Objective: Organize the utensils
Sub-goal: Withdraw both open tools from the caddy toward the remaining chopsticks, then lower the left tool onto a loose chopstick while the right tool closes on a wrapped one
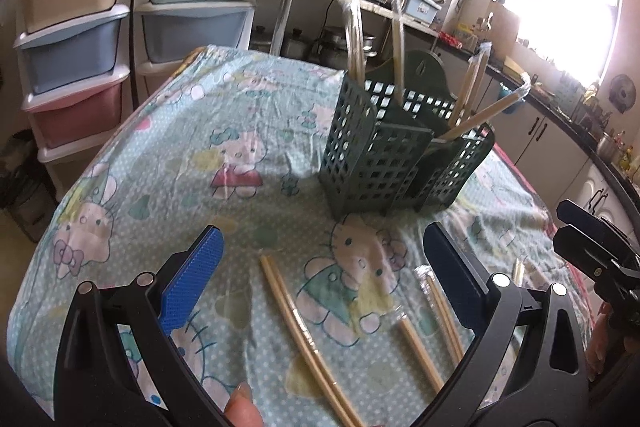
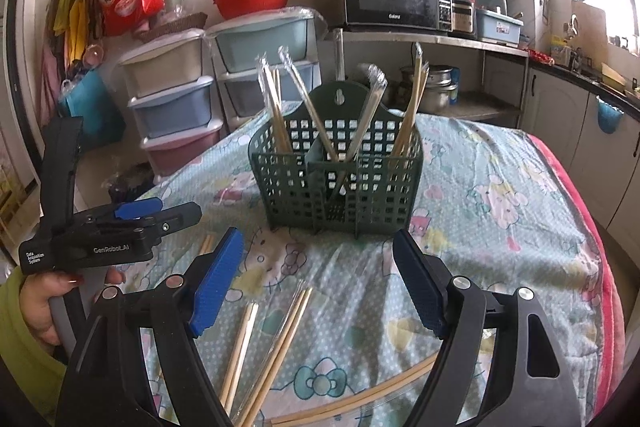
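Bamboo chopsticks [image 2: 240,343] cut off below, behind spread left hand-held gripper [image 1: 320,279].

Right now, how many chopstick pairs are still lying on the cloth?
3 at least. In the left view: one bare pair on the left, a short wrapped pair in the middle, another wrapped pair on the right. The tongs may hide more.

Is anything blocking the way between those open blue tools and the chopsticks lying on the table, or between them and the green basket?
Nothing visible does. The left tool hangs open above a loose pair of chopsticks, and the right tool is open over another pair. Only bare tablecloth lies between them and the green basket.
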A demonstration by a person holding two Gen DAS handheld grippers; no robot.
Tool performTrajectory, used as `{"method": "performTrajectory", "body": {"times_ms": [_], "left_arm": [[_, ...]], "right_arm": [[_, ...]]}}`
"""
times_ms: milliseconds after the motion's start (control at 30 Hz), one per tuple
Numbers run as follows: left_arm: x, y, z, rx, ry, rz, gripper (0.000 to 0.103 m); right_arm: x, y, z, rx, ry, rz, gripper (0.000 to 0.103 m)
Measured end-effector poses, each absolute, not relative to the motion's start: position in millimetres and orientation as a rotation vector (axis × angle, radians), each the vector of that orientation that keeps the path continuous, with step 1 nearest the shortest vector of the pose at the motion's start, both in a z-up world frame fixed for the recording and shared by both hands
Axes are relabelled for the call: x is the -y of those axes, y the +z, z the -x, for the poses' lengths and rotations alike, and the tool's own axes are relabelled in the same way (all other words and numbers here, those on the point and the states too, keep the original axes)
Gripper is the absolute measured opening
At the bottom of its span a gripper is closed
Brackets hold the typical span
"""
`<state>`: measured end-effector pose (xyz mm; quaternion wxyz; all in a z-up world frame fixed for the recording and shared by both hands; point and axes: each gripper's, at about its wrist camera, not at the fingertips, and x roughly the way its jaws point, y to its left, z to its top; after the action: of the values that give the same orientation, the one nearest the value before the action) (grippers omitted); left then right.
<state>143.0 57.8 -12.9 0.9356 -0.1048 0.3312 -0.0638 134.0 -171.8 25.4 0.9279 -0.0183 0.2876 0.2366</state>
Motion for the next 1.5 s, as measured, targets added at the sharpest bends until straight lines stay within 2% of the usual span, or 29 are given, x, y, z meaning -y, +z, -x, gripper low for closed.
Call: {"method": "performTrajectory", "body": {"times_ms": [833,1100,1500], "left_arm": [[-63.3,-56.8,-156.5,-0.835,-0.179,0.240,0.092],[-71.4,-69.7,-169.0,-0.886,-0.181,0.302,0.066],[-73.9,-75.3,-186.8,-0.909,-0.156,0.279,0.060]], "right_arm": [[152.0,-15.2,-147.8,-0.742,0.533,0.063,0.075],[145.3,-29.1,-158.2,-0.802,0.539,0.067,0.075],[130.8,-48.3,-174.6,-0.876,0.551,0.084,0.075]]}}
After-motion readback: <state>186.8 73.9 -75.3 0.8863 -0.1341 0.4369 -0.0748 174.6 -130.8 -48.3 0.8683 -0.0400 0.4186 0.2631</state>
